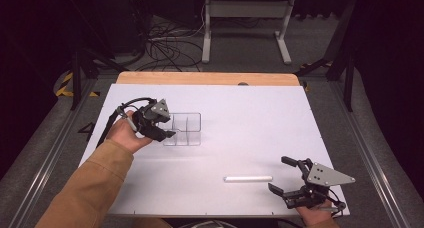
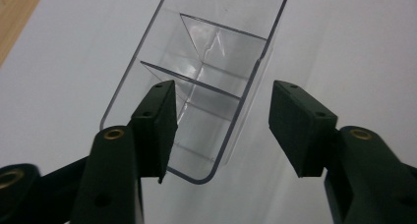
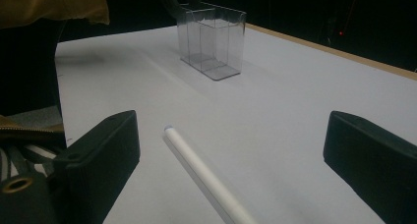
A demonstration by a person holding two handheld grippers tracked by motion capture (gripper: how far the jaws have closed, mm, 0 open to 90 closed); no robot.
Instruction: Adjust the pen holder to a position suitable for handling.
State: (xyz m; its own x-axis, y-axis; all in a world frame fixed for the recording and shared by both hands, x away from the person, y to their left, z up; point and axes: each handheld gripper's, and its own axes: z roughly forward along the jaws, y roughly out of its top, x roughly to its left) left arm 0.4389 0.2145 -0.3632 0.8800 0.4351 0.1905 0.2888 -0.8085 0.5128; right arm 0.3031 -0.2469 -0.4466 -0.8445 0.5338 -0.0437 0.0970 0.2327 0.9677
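Tool (image 2: 222,130) on your left straddles the clear box's (image 2: 196,91) near wall, jaws apart, not gripping, ready to steady it.

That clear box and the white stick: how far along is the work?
Nothing looks done yet: the clear box stands empty on the white table. In hand: the left gripper straddles the box's near wall, jaws not yet pressing. Left: the white stick lies untouched between the open jaws of the right gripper, probably bound for a compartment.
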